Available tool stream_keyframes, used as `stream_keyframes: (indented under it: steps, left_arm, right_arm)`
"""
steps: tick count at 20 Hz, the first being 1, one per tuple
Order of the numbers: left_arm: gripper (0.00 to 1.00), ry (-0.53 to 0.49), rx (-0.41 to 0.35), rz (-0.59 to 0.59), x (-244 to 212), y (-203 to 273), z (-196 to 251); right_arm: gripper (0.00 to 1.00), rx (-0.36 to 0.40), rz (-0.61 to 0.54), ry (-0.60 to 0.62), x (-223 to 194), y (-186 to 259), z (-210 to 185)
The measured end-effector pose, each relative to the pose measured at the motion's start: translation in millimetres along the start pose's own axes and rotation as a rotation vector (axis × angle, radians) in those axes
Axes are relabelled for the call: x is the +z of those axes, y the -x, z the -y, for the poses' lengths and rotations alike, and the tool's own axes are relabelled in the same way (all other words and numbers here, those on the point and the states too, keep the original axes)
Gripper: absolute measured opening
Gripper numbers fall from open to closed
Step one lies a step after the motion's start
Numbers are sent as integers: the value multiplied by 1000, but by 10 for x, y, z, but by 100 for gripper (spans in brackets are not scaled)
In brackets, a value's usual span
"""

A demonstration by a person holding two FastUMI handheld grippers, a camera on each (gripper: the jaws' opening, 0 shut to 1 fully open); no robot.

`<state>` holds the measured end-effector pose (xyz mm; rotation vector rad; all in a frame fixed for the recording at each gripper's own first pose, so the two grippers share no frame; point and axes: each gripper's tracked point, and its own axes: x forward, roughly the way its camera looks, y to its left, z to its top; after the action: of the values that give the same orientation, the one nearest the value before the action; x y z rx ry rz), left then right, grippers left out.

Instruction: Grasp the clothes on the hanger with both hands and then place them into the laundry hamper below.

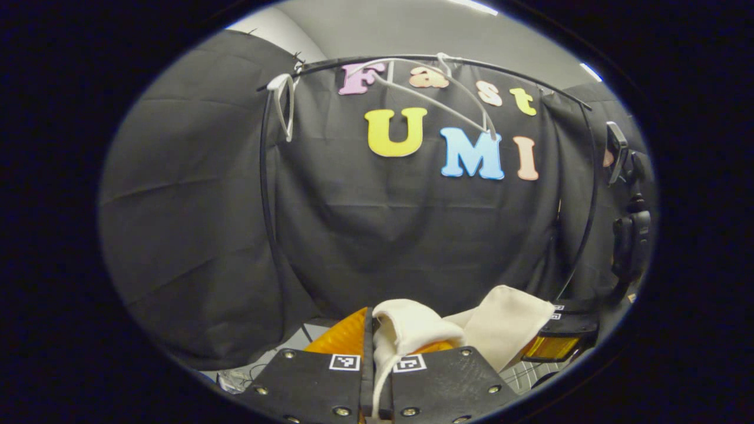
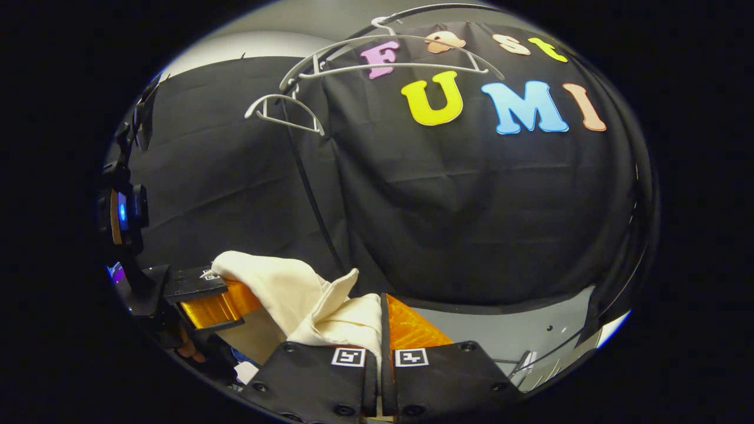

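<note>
1. Cream cloth garment (image 1: 412, 330) is off the hangers and stretched between the two grippers, low in front of the black booth wall (image 1: 194, 235).
2. Left gripper (image 1: 377, 347): jaws closed, pinching a bunched fold of the garment between its orange fingers.
3. Right gripper (image 2: 380, 330): jaws closed on the other end of the garment; a flap stands up just beside it.
4. Held at both ends, probably so the cloth stays spread and drops cleanly; I judge lowering comes next. Laundry hamper not made out.
5. White plastic hangers (image 2: 389, 59) hang bare on the black rail (image 1: 412, 58) above.
6. Readable writing: none on the garment; square coded markers (image 2: 349, 357) on the fingers.
</note>
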<state>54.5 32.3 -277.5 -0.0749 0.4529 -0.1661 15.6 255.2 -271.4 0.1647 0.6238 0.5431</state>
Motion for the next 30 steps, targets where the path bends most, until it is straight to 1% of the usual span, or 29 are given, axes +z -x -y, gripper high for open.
stream_keyframes:
  steps: [2,3,5,7,8,10,11,12,13,14,15,16,17,19,20,21,22,23,25,26,27,28,29,30]
  left_arm:
    - [6,-12,14,-56,-309,-125,-26]
    - [6,-16,20,-85,-435,-172,-18]
    - [6,-14,35,-144,-651,-284,-60]
    - [7,-16,43,-211,-980,-291,-175]
    - [7,-21,42,-247,-1135,-253,-202]
    - [7,-31,28,-326,-1429,-202,-216]
    - [7,-34,22,-349,-1513,-209,-211]
    - [5,-41,23,-355,-1537,-204,-224]
    - [10,-48,26,-360,-1571,-223,-237]
    - [16,-55,22,-357,-1545,-183,-238]
    - [40,-62,18,-349,-1513,-144,-220]
    - [64,-74,29,-336,-1489,-108,-252]
    - [89,-79,34,-329,-1436,-79,-277]
    - [89,-76,43,-312,-1350,19,-329]
    - [89,-71,47,-299,-1292,56,-360]
    - [89,-67,51,-283,-1214,95,-390]
    - [96,-64,55,-261,-1110,160,-396]
    - [92,-63,57,-232,-974,206,-417]
    - [89,-64,60,-173,-673,325,-463]
    - [92,-63,55,-142,-512,399,-471]
    - [89,-65,54,-106,-329,473,-486]
    - [89,-66,53,-67,-112,530,-490]
    - [89,-68,49,-24,100,582,-480]
    - [89,-70,46,17,330,648,-475]
  right_arm:
    - [5,-29,-50,-1,-241,-120,68]
    - [8,-45,-69,1,-325,-90,100]
    - [8,-76,-120,13,-587,-195,201]
    - [8,-109,-178,24,-848,-228,250]
    - [12,-124,-211,26,-981,-211,263]
    - [5,-132,-272,22,-1196,-165,242]
    - [16,-139,-290,24,-1275,-172,256]
    - [16,-149,-307,27,-1296,-177,280]
    - [10,-151,-318,30,-1292,-174,280]
    - [23,-162,-338,41,-1350,-144,282]
    - [30,-155,-348,49,-1381,-142,267]
    - [33,-144,-341,56,-1375,-51,214]
    - [53,-143,-335,69,-1319,-26,199]
    - [93,-151,-316,104,-1218,38,199]
    - [100,-157,-300,116,-1161,80,188]
    - [98,-162,-283,121,-1091,124,193]
    - [94,-167,-260,121,-1021,184,186]
    - [98,-174,-232,118,-907,237,190]
    - [98,-191,-172,105,-656,350,206]
    - [98,-201,-141,100,-525,434,204]
    - [98,-213,-104,101,-359,536,232]
    - [98,-229,-65,106,-156,637,274]
    - [94,-249,-25,114,40,732,332]
    - [98,-267,17,117,196,816,397]
